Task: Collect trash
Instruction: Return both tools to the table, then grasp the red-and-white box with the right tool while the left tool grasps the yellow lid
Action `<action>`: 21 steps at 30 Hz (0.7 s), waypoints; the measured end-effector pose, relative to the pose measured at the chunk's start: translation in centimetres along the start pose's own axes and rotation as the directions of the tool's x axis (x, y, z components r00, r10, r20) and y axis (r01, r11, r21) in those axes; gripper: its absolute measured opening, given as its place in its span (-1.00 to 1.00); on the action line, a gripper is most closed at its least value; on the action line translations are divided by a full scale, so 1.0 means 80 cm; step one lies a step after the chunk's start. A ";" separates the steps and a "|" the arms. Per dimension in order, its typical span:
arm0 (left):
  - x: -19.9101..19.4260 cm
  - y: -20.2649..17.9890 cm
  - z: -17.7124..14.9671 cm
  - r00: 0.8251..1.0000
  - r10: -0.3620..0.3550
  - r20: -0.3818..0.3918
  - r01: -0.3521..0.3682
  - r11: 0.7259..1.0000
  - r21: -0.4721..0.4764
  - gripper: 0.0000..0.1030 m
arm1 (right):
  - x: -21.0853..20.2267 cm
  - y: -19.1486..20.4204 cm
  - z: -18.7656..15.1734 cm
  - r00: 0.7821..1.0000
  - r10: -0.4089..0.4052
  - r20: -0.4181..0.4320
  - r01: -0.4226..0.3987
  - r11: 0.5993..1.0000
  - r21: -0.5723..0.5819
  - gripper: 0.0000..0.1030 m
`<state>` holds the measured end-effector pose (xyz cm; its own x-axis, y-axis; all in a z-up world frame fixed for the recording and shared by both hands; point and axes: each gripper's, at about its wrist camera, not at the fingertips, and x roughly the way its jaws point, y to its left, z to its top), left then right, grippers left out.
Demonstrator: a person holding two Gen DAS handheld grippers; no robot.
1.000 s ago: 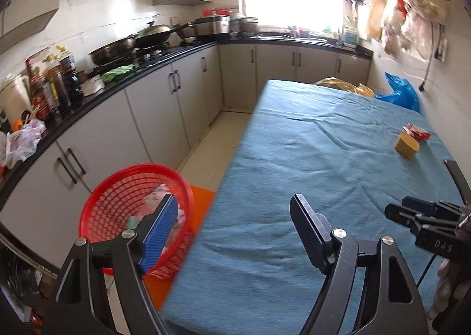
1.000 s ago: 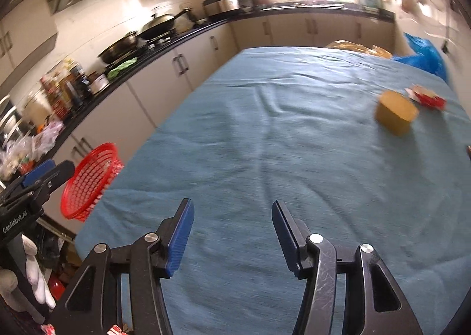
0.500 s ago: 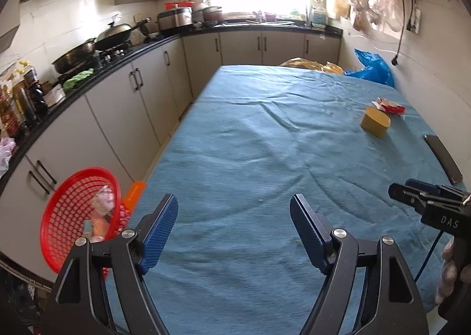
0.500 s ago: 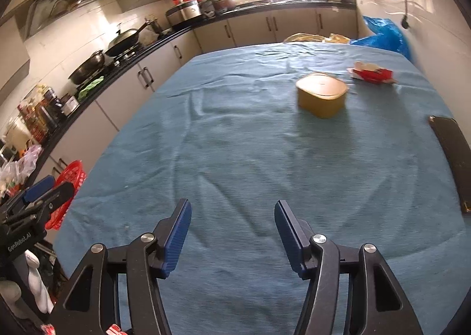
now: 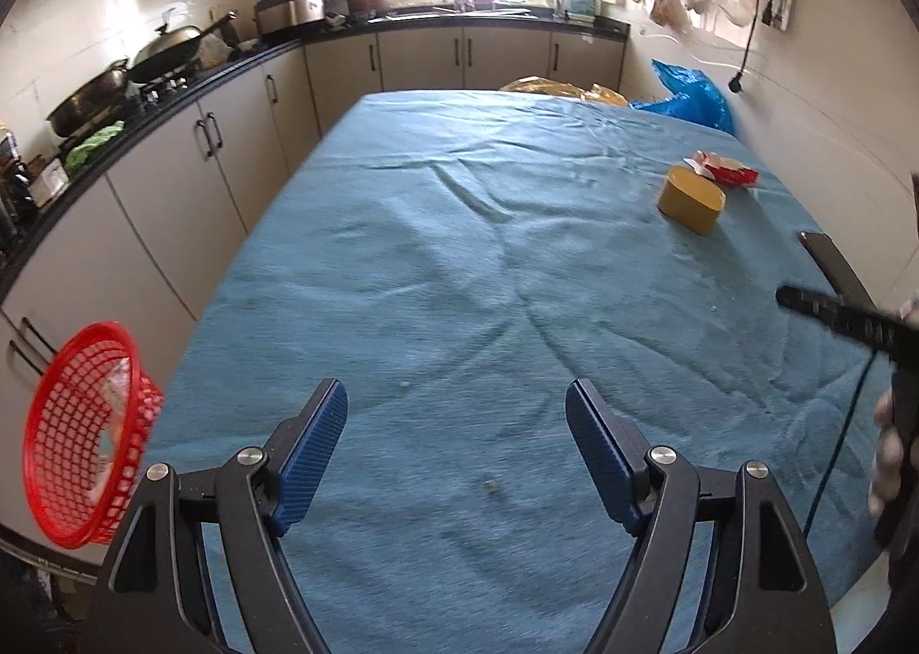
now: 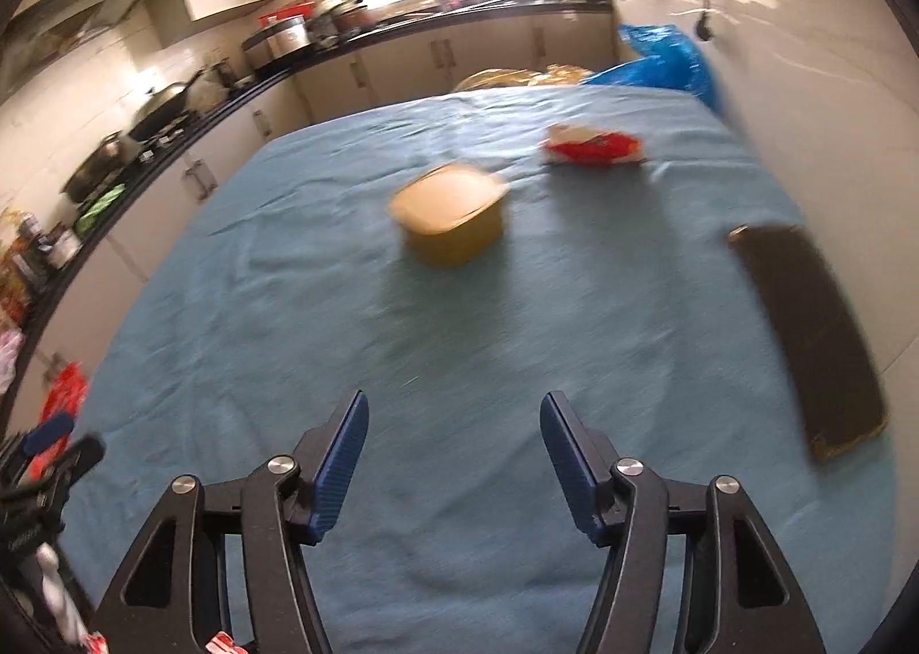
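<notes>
Both grippers, left gripper and right gripper, spread and empty. Yellow tub looks light, stiff, slick; pinch across narrow sides. Wrapper crinkly.

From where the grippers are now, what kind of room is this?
Most likely a home kitchen. A black countertop runs along grey cabinets, with a wok on the stove, and a table under a blue cloth fills the middle.

A blue cloth covers the table, with a yellow tub, red-and-white wrapper, black slab and red mesh basket.
</notes>
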<state>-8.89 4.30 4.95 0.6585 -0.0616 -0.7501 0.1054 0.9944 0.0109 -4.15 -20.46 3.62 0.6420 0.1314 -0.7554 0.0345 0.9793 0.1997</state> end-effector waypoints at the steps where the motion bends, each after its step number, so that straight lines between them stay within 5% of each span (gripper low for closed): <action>1: 0.003 -0.004 0.000 1.000 -0.008 -0.004 0.008 1.000 0.003 0.50 | 0.002 -0.009 0.007 1.000 -0.016 0.002 0.016 1.000 0.007 0.34; 9: 0.026 -0.040 0.007 0.996 -0.081 -0.039 0.082 0.995 0.049 0.50 | 0.035 -0.084 0.104 0.996 -0.088 0.010 0.086 0.989 0.119 0.44; 16: 0.043 -0.064 0.012 0.987 -0.145 -0.071 0.150 0.987 0.056 0.50 | 0.092 -0.121 0.197 0.999 -0.048 -0.022 0.052 0.971 0.235 0.52; 21: 0.059 -0.075 0.009 0.978 -0.177 -0.113 0.184 0.981 0.061 0.50 | 0.130 -0.104 0.216 0.997 -0.051 -0.060 0.059 0.991 0.122 0.52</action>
<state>-5.91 -2.02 1.80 0.5412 -0.2262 -0.8099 0.2700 0.9589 -0.0874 15.50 -29.87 4.92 0.5920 0.0899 -0.8009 0.1655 0.9590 0.2300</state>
